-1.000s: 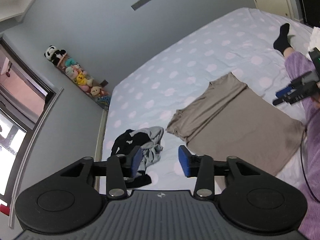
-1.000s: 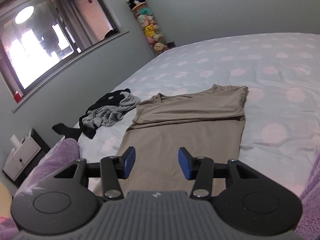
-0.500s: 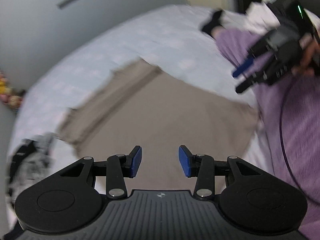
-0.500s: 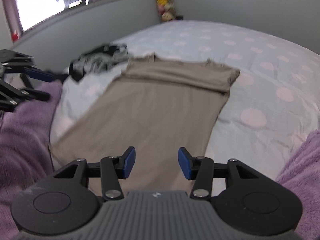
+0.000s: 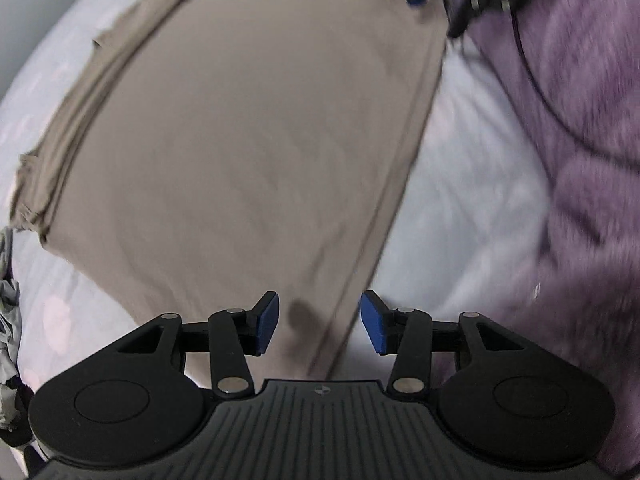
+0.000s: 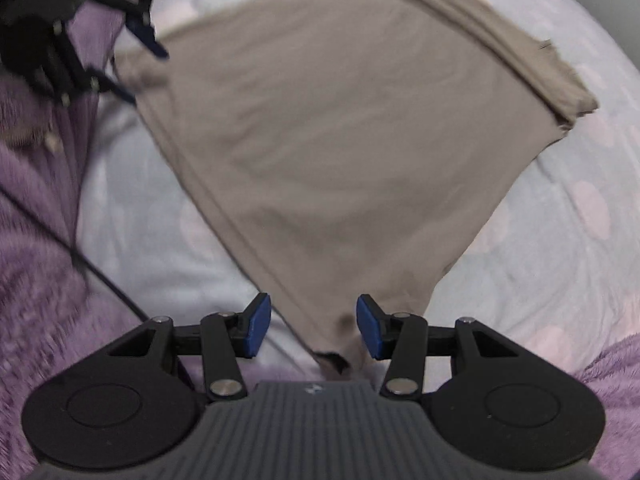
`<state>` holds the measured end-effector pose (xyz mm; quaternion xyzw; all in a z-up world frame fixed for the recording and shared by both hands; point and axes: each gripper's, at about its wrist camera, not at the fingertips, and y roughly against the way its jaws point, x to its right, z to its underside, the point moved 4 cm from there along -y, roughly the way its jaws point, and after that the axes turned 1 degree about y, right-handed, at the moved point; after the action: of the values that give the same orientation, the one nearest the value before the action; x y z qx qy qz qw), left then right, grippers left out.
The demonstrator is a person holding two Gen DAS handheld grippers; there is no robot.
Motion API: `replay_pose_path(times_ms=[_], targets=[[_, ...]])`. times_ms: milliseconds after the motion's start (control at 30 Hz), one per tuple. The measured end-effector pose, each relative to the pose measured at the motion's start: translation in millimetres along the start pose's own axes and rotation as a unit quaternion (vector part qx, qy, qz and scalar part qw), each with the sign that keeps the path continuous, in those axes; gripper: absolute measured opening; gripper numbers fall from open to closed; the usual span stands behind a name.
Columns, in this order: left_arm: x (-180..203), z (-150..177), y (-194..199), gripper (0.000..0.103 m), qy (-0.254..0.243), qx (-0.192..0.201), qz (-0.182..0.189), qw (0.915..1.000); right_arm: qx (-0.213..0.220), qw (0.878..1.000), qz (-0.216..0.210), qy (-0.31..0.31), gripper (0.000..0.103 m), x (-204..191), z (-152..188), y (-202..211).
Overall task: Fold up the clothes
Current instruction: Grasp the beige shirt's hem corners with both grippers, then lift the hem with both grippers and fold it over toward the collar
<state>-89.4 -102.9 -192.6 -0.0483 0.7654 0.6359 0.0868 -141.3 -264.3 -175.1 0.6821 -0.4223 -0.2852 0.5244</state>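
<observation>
A taupe garment (image 5: 248, 140) lies flat on the dotted pale blue bedsheet (image 5: 468, 168), with its sleeves folded in along the far end. It also fills the right wrist view (image 6: 352, 132). My left gripper (image 5: 320, 322) is open, low over the near hem at one bottom corner. My right gripper (image 6: 312, 326) is open, low over the other bottom corner. Each gripper shows in the other's view: the right one at the top right (image 5: 436, 0), the left one at the top left (image 6: 132, 60), both at the hem edge.
My purple fleece-clad legs (image 5: 580, 160) border the hem side of the garment, and a black cable (image 6: 100, 276) runs across them. A grey and black clothes heap (image 5: 8, 312) lies at the far left edge.
Both grippers have swung down from looking across the room to hovering close over the garment's bottom corners. Both stay open. The garment has not moved.
</observation>
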Motion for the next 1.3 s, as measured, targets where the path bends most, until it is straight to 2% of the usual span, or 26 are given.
replay_pose_path(times_ms=[67,167,333,467,500,567,633,700,767,900,1000,1167,1300], targets=[[-4,6,-6,0.046,0.004,-0.024,0.003,0.9997,-0.027,1.0,0.001,0.013,0.058,1,0,-8],[-9,17,-19,0.046,0.013,-0.062,0.02,0.9978,-0.051,0.998,-0.001,0.024,0.06,3,1,-18],[-16,27,-28,0.052,0.037,-0.062,0.032,0.9968,-0.066,0.998,-0.021,0.003,0.065,13,3,-31],[-16,31,-29,0.05,0.048,-0.057,0.029,0.9968,-0.071,0.997,-0.019,0.001,0.062,17,4,-35],[-16,33,-29,0.047,0.051,-0.056,0.025,0.9968,-0.071,0.997,-0.013,0.004,0.06,17,4,-35],[-16,35,-27,0.038,0.059,-0.051,0.015,0.9968,-0.07,0.998,-0.001,0.009,0.048,17,5,-35],[-16,38,-25,0.018,0.067,-0.047,0.001,0.9966,-0.064,0.998,0.011,0.01,0.037,17,8,-32],[-17,42,-23,0.004,0.076,-0.045,-0.026,0.9958,-0.056,0.998,0.023,0.009,0.023,17,11,-29],[-18,45,-20,0.003,0.084,-0.039,-0.046,0.9946,-0.046,0.998,0.046,0.018,0.003,15,15,-24],[-19,48,-2,0.003,0.095,-0.01,-0.088,0.9915,-0.003,0.995,0.102,0.024,0.003,13,17,-6],[-22,46,16,0.002,0.107,0.012,-0.12,0.9869,0.048,0.99,0.136,0.004,0.003,17,16,19],[-39,25,69,0.002,0.119,0.066,-0.201,0.97,0.128,0.973,0.189,-0.037,0.003,28,12,69],[-52,-5,108,0.002,0.115,0.106,-0.256,0.9541,0.185,0.953,0.236,-0.046,0.003,32,6,114]])
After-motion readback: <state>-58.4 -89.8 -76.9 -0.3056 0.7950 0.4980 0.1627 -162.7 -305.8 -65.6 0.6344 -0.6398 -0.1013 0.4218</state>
